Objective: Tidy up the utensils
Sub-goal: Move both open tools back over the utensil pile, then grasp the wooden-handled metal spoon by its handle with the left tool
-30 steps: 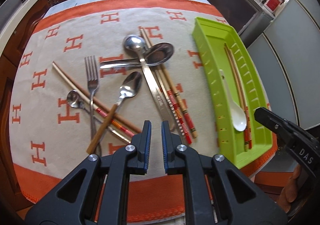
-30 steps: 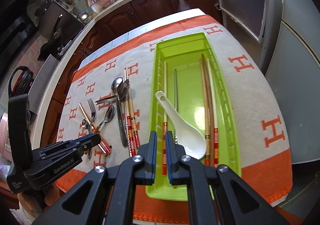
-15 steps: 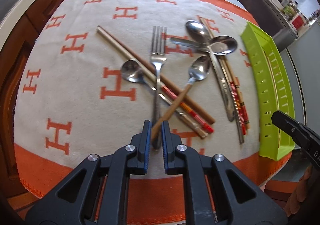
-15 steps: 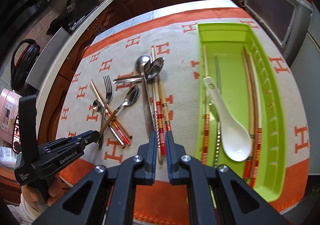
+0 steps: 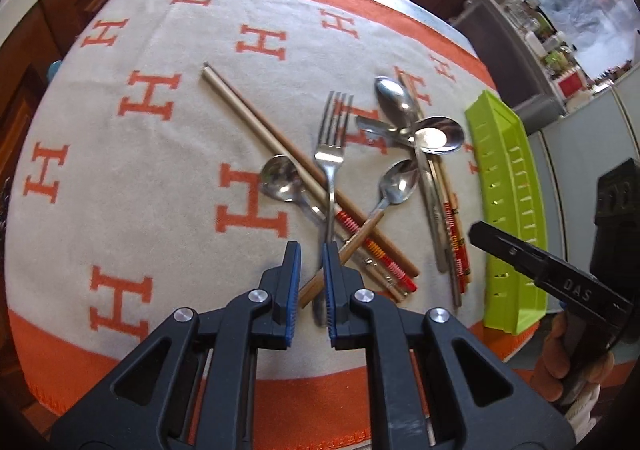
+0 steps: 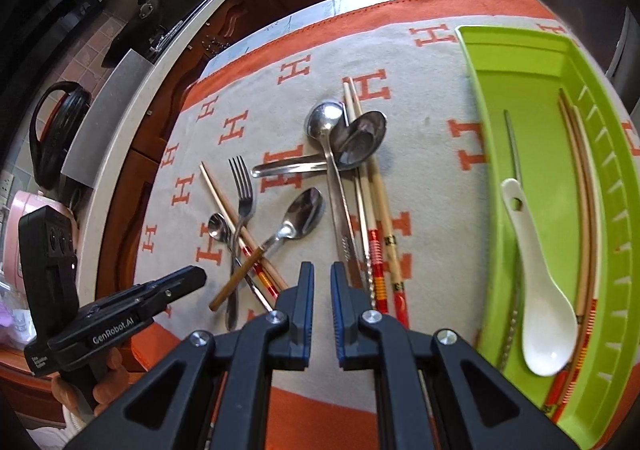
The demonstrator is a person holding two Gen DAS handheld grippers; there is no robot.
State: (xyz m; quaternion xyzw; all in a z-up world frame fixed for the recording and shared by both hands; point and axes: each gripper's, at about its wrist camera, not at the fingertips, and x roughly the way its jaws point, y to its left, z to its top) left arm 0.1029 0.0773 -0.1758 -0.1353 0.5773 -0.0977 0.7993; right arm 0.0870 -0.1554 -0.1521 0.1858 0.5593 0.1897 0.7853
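Both tongs are pressed nearly together with nothing between them: the left tongs point(image 5: 308, 282) hang over the near end of the loose pile, the right tongs point(image 6: 321, 298) over the cloth between the pile and the green tray point(image 6: 532, 61). The loose cutlery lies crossed on the orange-and-cream cloth point(image 5: 120, 177) that covers the bench, left of the tray. There I count one fork point(image 5: 331, 153), four spoons and what look like four chopsticks. Three spoons are all steel: a small one point(image 5: 280, 179) under the fork and two crossed ones farther back point(image 6: 352, 141). The fourth is a wooden-handled spoon point(image 6: 298, 215). One pair of chopsticks point(image 5: 256, 117) runs diagonally under the fork; another pair point(image 6: 376, 209) lies beside the long spoon. The tray holds a white soup spoon point(image 6: 536, 290), a thin metal chopstick point(image 6: 514, 153) and a pair of wooden ones point(image 6: 578, 169); a further stick may hide under the soup spoon. The steel pieces look stiff, smooth and fairly light, so they are likely to slip or swing; I would pinch each across the handle near its balance point, topmost first, here the wooden-handled spoon, whose grainy handle should hold well. Chopsticks roll and are thin, so taking them mid-length seems best. The white spoon looks ceramic, so it may chip if steel is dropped onto it.
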